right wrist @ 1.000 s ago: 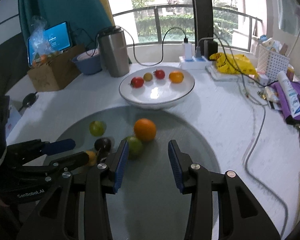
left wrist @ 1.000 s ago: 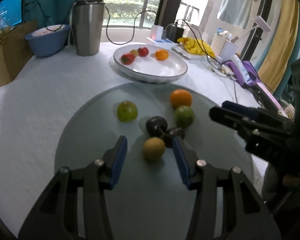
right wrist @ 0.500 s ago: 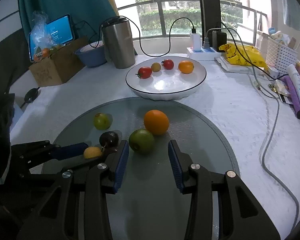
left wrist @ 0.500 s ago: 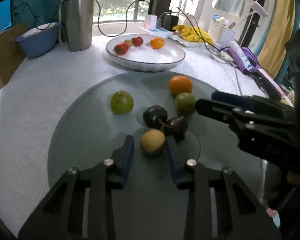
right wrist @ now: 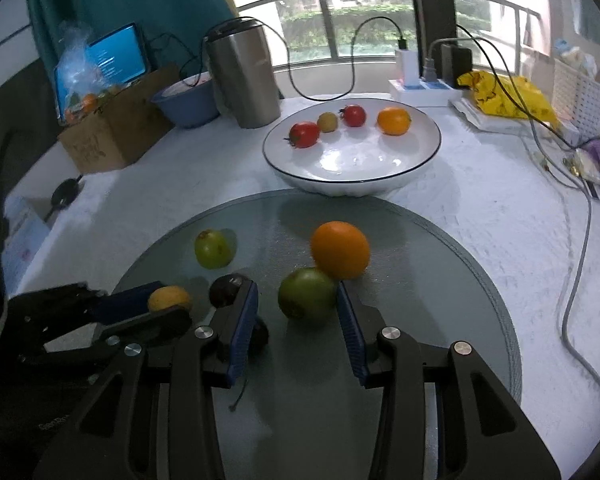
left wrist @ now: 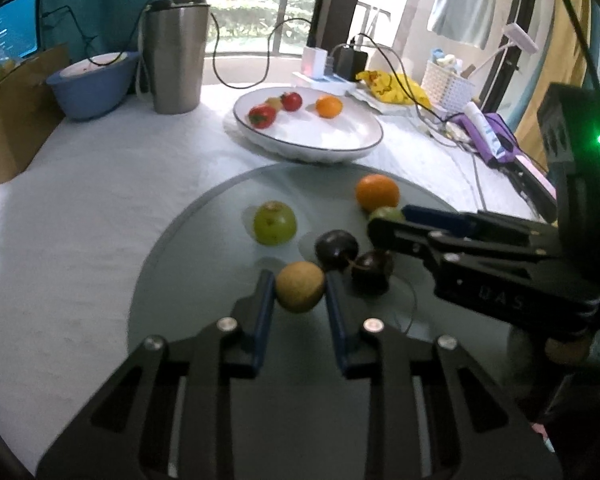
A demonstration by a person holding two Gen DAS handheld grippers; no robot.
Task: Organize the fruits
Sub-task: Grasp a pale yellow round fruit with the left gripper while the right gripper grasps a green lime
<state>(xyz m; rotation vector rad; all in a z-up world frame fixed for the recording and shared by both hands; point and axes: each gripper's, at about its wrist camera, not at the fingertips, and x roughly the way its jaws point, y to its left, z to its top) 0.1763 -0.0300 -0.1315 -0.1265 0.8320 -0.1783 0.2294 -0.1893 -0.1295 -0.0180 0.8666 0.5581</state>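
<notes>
My left gripper (left wrist: 300, 294) is shut on a small yellow-brown fruit (left wrist: 300, 286). Its jaws are closing tight, with both blue pads pressing the fruit's sides on the round glass board (left wrist: 204, 240). From the right wrist view, that fruit (right wrist: 168, 298) shows in the left gripper (right wrist: 156, 312). My right gripper (right wrist: 298, 292) is open around a dark green fruit (right wrist: 306, 296), with a gap at the left pad. An orange (right wrist: 340, 250) touches the green fruit from behind. A light green fruit (left wrist: 275, 224) and two dark plums (left wrist: 336, 249) also lie on the glass. Beyond stands the white plate (right wrist: 360, 160), which holds several fruits.
A steel tumbler (left wrist: 174, 56), a blue bowl (left wrist: 92, 84) and a cardboard box (left wrist: 8, 120) stand at the back left. A power strip with cables (right wrist: 420, 80), a yellow bag (right wrist: 504, 94) and a white basket (left wrist: 448, 88) crowd the back right.
The left jaws have closed in on the yellow-brown fruit. The right gripper has moved forward and down, so the dark green fruit now sits between its fingers.
</notes>
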